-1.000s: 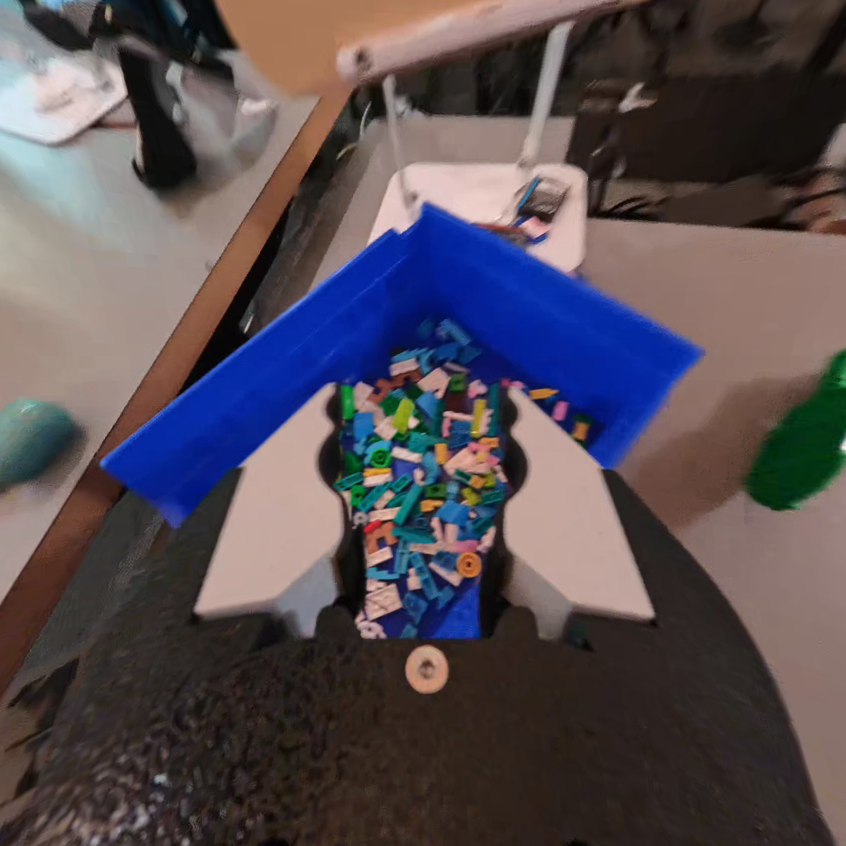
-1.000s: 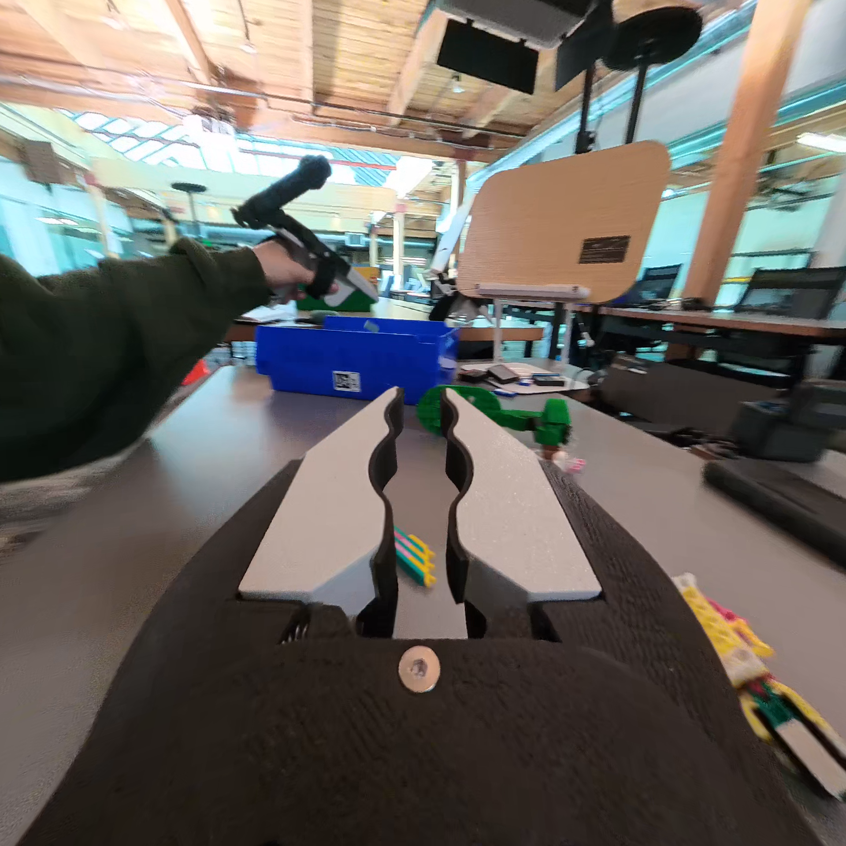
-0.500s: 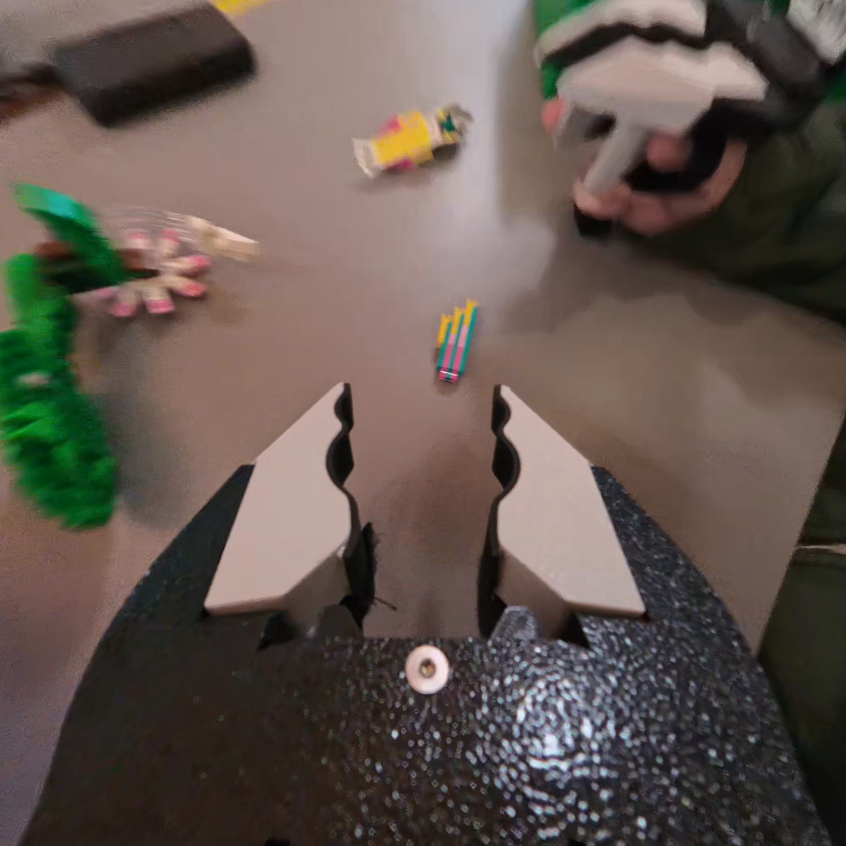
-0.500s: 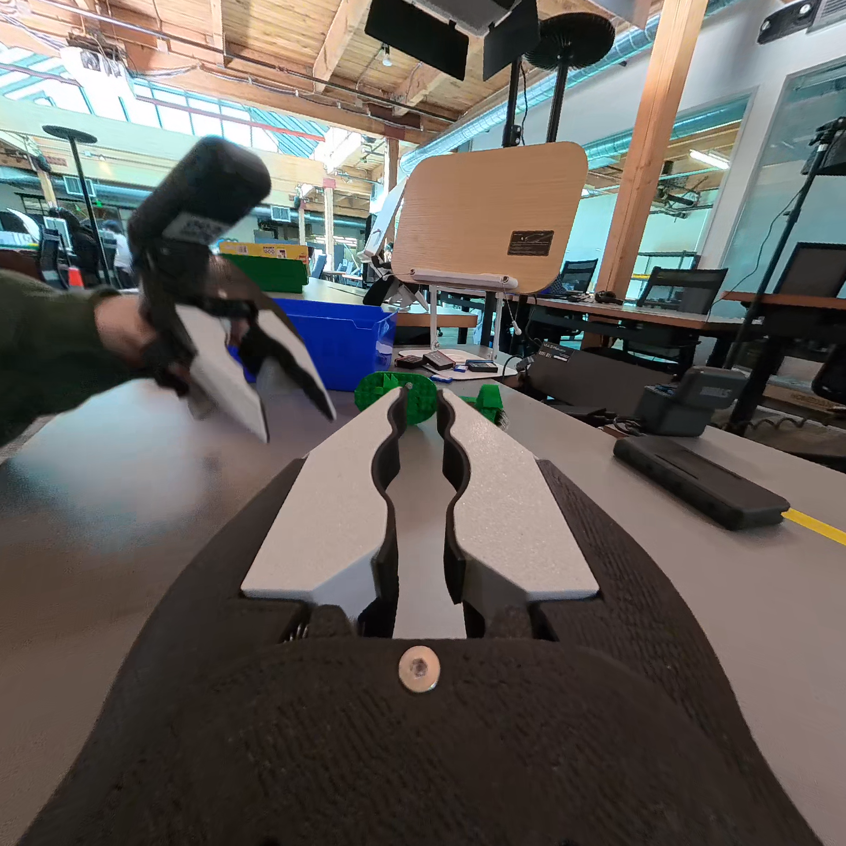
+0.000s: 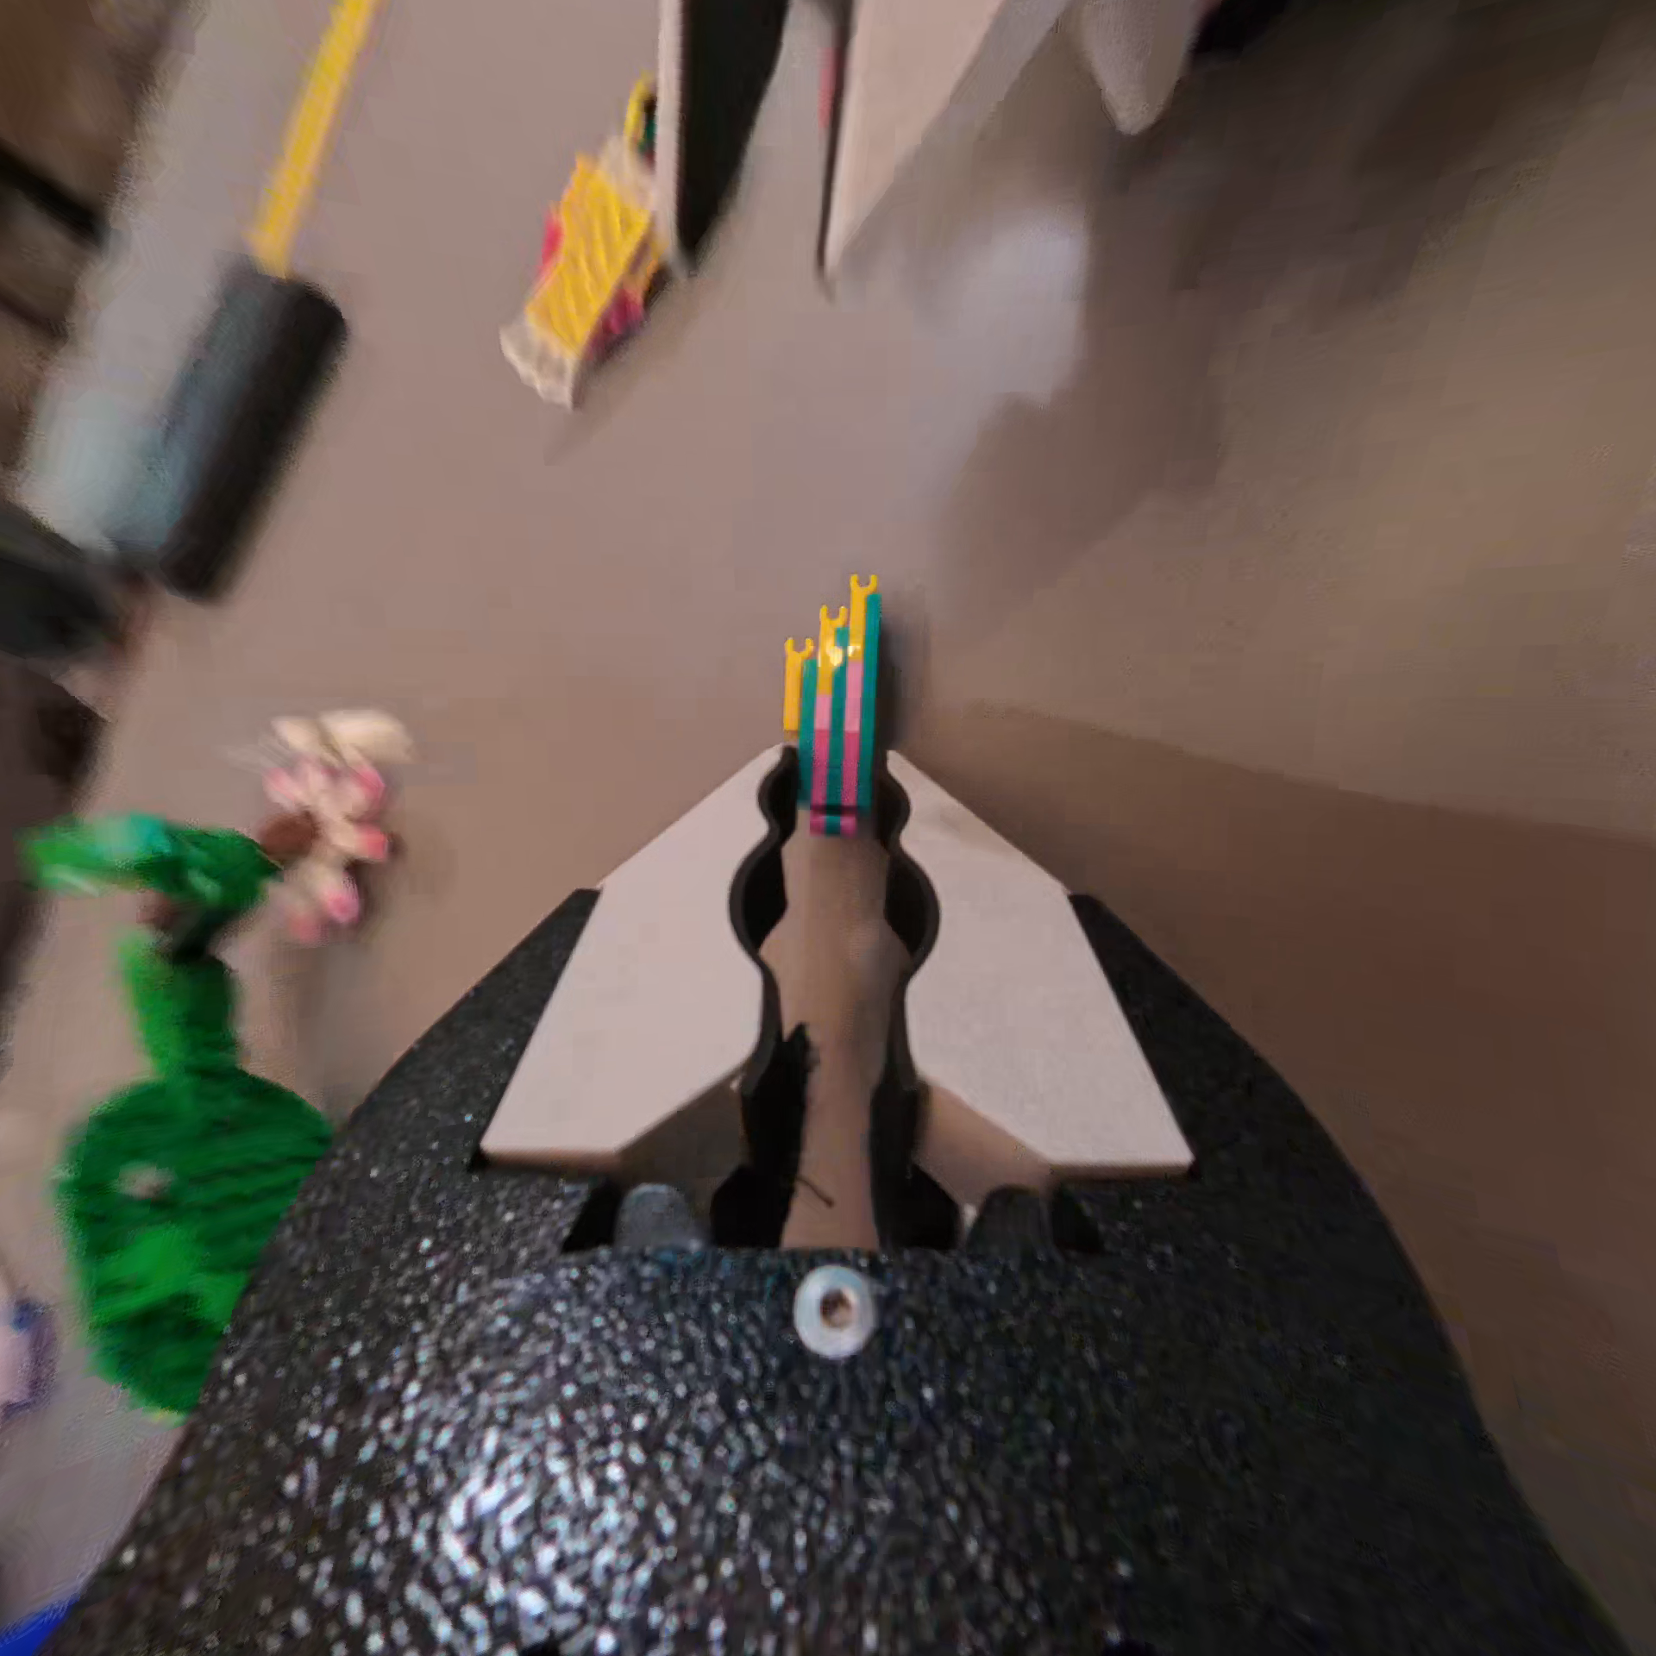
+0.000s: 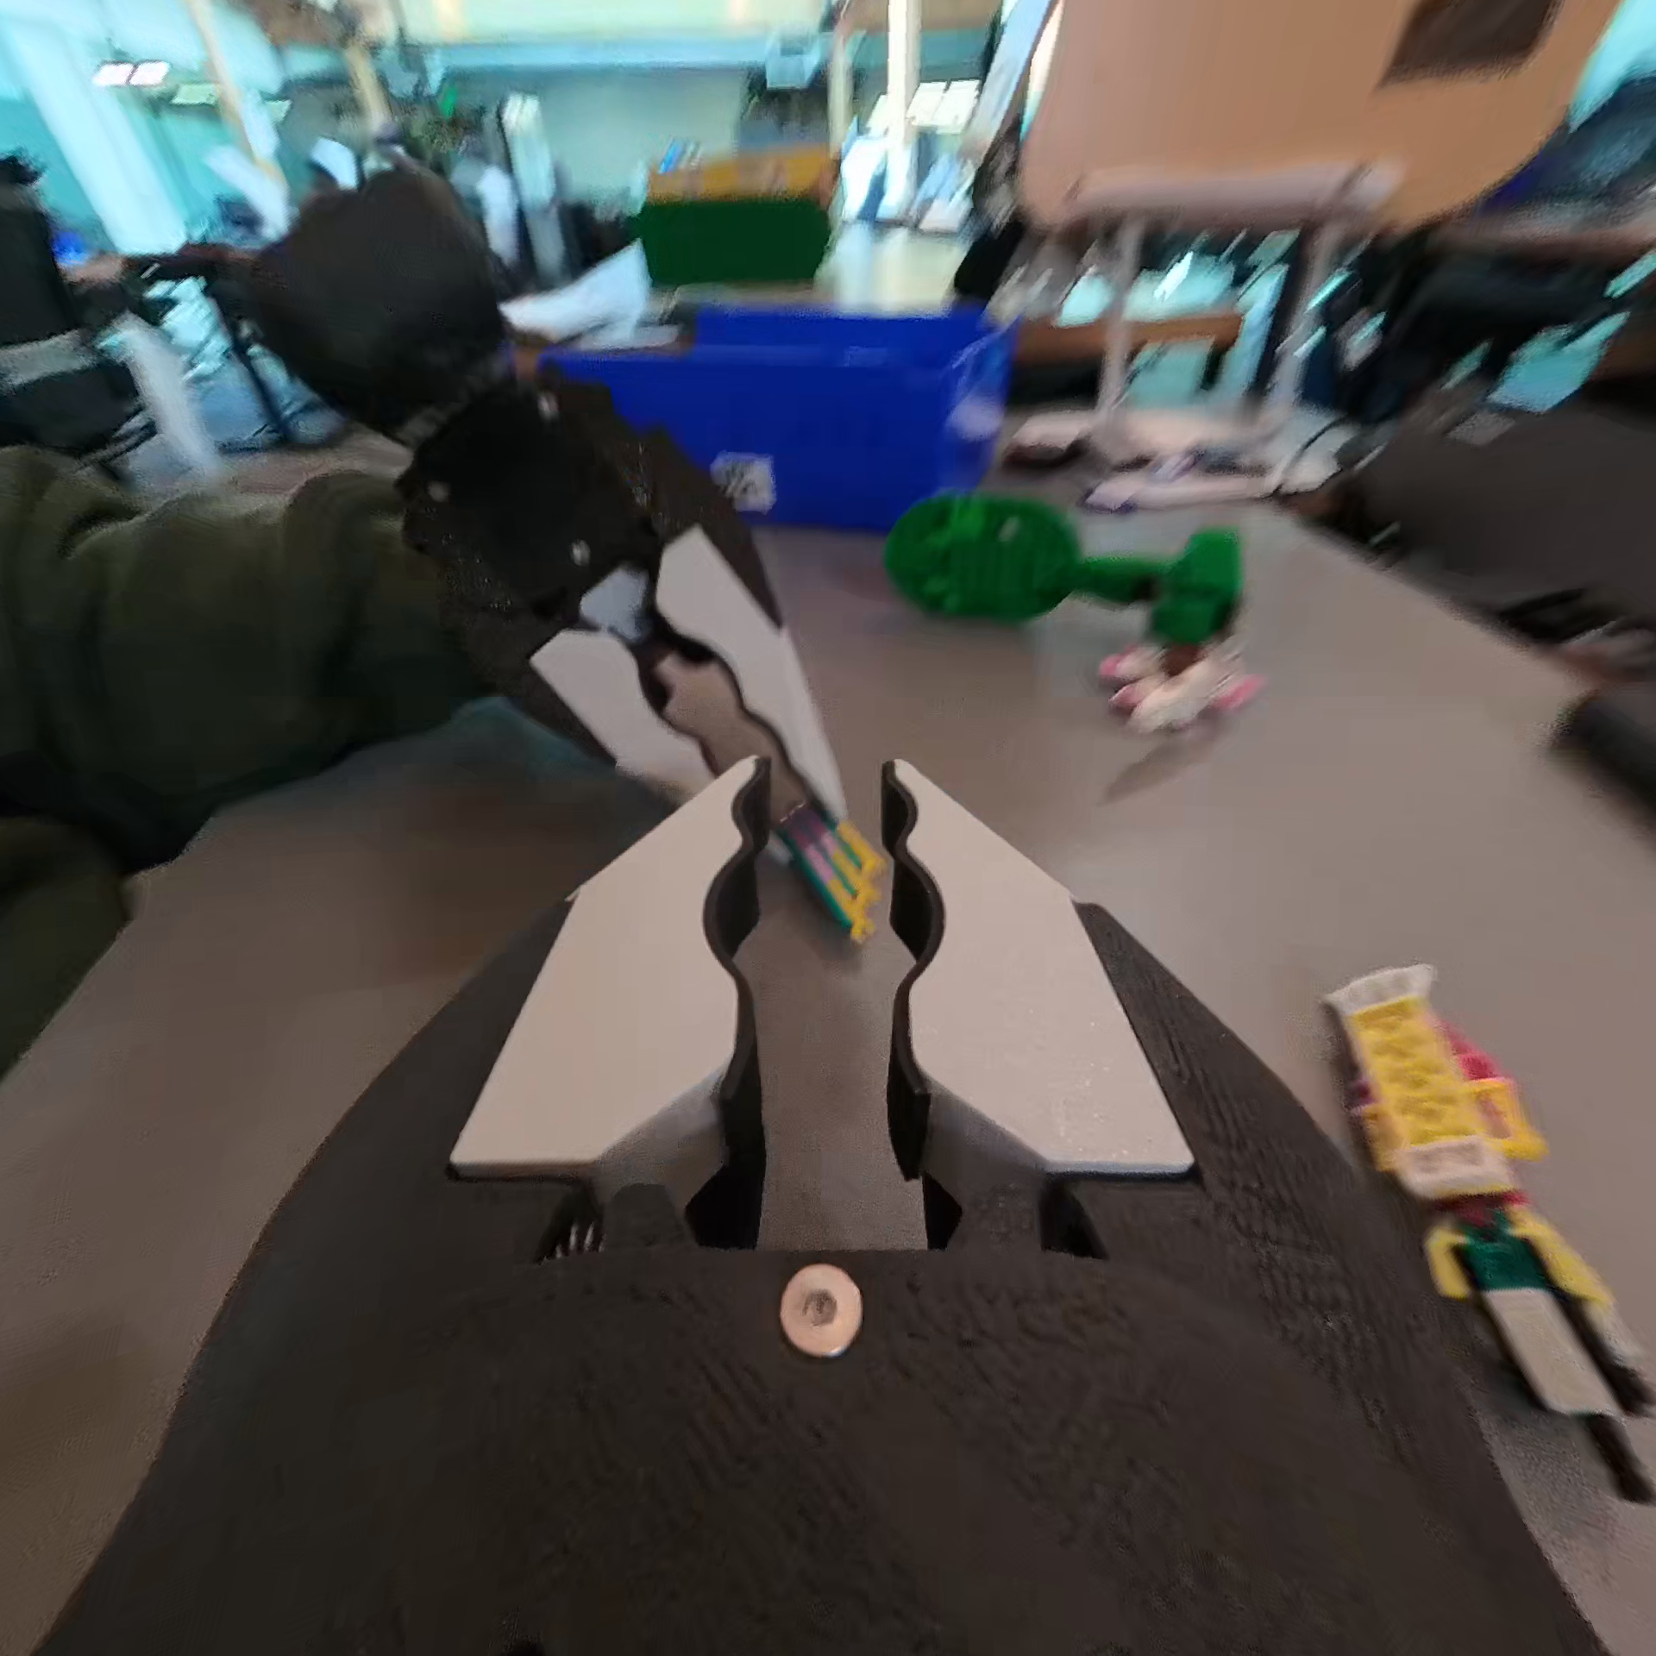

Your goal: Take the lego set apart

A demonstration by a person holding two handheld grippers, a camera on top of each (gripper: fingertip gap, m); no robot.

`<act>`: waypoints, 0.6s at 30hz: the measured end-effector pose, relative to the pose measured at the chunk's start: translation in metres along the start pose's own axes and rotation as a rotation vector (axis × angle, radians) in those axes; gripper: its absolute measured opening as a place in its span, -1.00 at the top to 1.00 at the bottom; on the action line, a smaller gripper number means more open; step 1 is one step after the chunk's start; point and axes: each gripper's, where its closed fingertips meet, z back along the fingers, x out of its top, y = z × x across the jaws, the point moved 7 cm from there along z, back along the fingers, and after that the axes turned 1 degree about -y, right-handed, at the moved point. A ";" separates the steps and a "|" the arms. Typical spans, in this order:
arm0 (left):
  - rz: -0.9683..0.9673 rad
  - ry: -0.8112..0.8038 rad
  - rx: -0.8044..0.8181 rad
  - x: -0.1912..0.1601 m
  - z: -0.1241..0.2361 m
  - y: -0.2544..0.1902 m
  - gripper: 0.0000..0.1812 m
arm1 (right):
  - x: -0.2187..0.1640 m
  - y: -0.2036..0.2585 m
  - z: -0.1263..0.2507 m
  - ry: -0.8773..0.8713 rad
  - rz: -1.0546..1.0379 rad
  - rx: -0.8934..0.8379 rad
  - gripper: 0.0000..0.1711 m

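A small striped lego piece (image 5: 838,717), teal, pink and yellow, lies on the grey table (image 5: 1254,582). My left gripper (image 5: 835,778) is shut on its near end, with the yellow prongs pointing away. In the right wrist view the left gripper (image 6: 811,802) comes down from the left onto the same piece (image 6: 833,865). My right gripper (image 6: 824,775) is open and empty, its tips just short of the piece. It also shows at the top of the left wrist view (image 5: 762,179), blurred.
A green lego plant (image 6: 986,556) and a pink-white flower piece (image 6: 1174,681) lie farther back, in front of a blue bin (image 6: 806,421). A yellow lego build (image 6: 1425,1093) lies at the right. A black bar (image 5: 224,421) lies at the table's side.
My left gripper swung from over the blue bin down to the table and closed on the striped piece. My right gripper dipped toward the same piece and stayed open.
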 end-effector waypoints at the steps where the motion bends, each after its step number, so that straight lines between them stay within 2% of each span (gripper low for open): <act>1: -0.135 -0.054 0.028 0.004 0.002 -0.006 0.84 | -0.005 0.003 -0.002 0.070 -0.035 0.057 0.72; 3: -0.364 -0.149 0.061 0.015 0.007 -0.021 0.84 | -0.014 0.009 -0.004 0.187 -0.079 0.149 0.68; 5: -0.497 -0.187 0.090 0.023 0.010 -0.030 0.84 | -0.019 0.015 -0.006 0.258 -0.058 0.176 0.68; 7: -0.576 -0.212 0.114 0.028 0.015 -0.036 0.84 | -0.023 0.021 -0.007 0.331 -0.055 0.223 0.76; 10: -0.630 -0.220 0.138 0.032 0.017 -0.042 0.83 | -0.024 0.023 -0.005 0.348 -0.103 0.269 0.90; 11: -0.569 -0.241 0.147 0.033 0.017 -0.040 0.83 | -0.022 0.021 -0.004 0.335 -0.133 0.270 0.91; 13: -0.311 -0.341 0.152 0.038 0.021 -0.027 0.81 | -0.014 0.013 -0.002 0.241 -0.175 0.238 0.93; 15: 0.067 -0.477 0.067 0.042 0.031 -0.007 0.55 | -0.004 0.006 0.001 0.107 -0.217 0.201 0.94; 16: 0.265 -0.576 -0.009 0.043 0.036 0.002 0.51 | 0.002 0.003 0.003 0.029 -0.232 0.179 0.94; 18: 0.595 -0.782 -0.198 0.044 0.042 0.015 0.67 | 0.011 0.002 0.005 -0.100 -0.261 0.174 0.93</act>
